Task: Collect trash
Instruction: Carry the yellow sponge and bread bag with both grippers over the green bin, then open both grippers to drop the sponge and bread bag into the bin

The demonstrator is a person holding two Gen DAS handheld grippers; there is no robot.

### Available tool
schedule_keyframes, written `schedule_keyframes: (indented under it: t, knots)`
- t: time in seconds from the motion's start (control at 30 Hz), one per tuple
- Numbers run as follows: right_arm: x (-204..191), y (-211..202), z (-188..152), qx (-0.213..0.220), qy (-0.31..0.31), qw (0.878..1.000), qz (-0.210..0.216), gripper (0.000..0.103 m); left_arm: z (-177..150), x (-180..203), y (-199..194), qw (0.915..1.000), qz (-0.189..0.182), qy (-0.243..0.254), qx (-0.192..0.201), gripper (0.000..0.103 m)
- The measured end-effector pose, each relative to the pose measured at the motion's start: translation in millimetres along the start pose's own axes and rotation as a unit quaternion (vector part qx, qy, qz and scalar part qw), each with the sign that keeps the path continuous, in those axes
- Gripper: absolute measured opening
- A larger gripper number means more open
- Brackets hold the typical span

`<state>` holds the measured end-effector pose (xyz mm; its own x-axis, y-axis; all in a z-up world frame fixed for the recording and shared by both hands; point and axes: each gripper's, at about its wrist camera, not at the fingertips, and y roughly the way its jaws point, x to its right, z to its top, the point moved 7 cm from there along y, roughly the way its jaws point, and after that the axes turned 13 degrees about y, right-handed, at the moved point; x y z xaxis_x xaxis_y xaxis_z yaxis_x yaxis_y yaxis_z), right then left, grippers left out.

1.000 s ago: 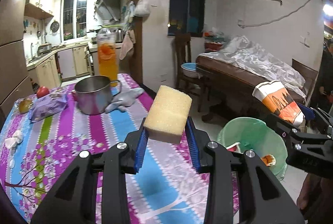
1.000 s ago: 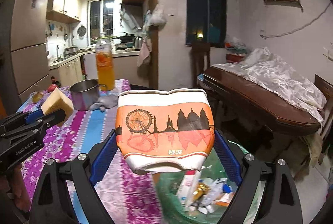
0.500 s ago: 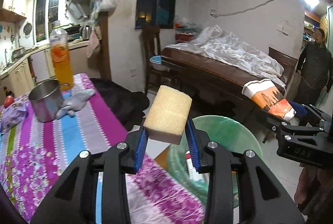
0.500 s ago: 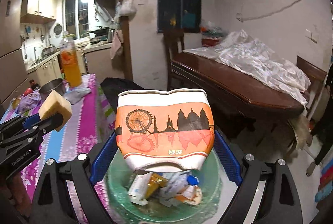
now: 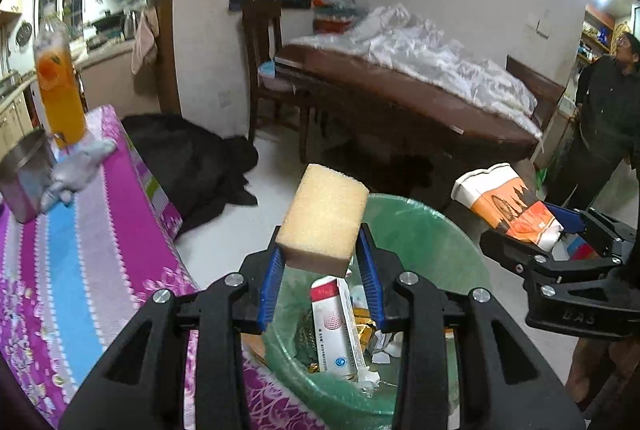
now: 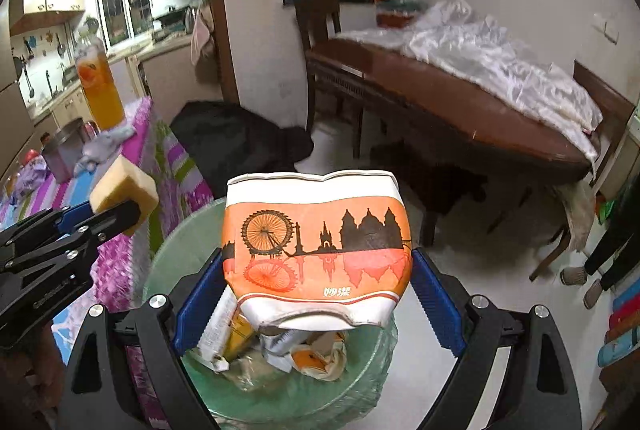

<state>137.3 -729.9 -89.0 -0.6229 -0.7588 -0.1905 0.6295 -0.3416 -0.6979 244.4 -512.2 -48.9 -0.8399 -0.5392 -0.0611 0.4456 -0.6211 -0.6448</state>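
Note:
My left gripper (image 5: 320, 262) is shut on a yellow sponge (image 5: 324, 218) and holds it above the near rim of a green bin (image 5: 432, 242) lined with a plastic bag and holding several pieces of trash. My right gripper (image 6: 316, 290) is shut on a crushed orange-and-white paper cup (image 6: 316, 246) and holds it over the same bin (image 6: 180, 242). The sponge (image 6: 124, 190) and left gripper show at the left of the right wrist view. The cup (image 5: 508, 206) shows at the right of the left wrist view.
A table with a purple striped cloth (image 5: 80, 242) stands left of the bin, bearing a steel pot (image 5: 24, 174), an orange drink bottle (image 5: 60, 98) and a grey rag (image 5: 80, 166). A wooden table under white sheeting (image 5: 420, 70) and a standing person (image 5: 604, 118) are behind.
Both grippers have swung right, away from the table, and moved over the green bin. The sponge and the cup stay gripped.

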Motion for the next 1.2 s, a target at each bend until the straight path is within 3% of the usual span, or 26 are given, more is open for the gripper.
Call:
schedule_keyframes:
  t: [0.3, 0.8, 0.83, 0.9, 0.97, 1.2]
  knots:
    - [7.3, 48.2, -10.6, -0.058, -0.011, 0.998, -0.005, 0.089, -17.8, 1.6, 39.2, 0.9987, -0.017, -0.01, -0.047, 0.034]
    - [10.6, 62.4, -14.3, -0.065, -0.009, 0.998, 0.001, 0.089, -16.5, -0.9, 45.3, 0.9984, -0.013, -0.011, -0.054, 0.034]
    - [11.3, 62.4, -14.6, -0.065, -0.008, 0.998, 0.001, 0.089, -16.6, -1.0, 45.5, 0.9983, -0.013, -0.011, -0.055, 0.036]
    - [12.3, 61.7, -15.2, -0.064, -0.007, 0.998, 0.002, 0.09, -16.3, -1.5, 44.9, 0.9985, -0.007, -0.011, -0.054, 0.057]
    - [15.1, 59.7, -14.1, -0.06, -0.003, 0.998, 0.002, 0.09, -15.2, -3.5, 44.1, 0.9987, 0.001, -0.01, -0.05, 0.065]
    - [24.5, 52.2, -14.2, -0.052, 0.015, 0.998, 0.008, 0.093, -16.3, -8.1, 46.0, 0.9985, 0.004, -0.015, -0.053, 0.067]
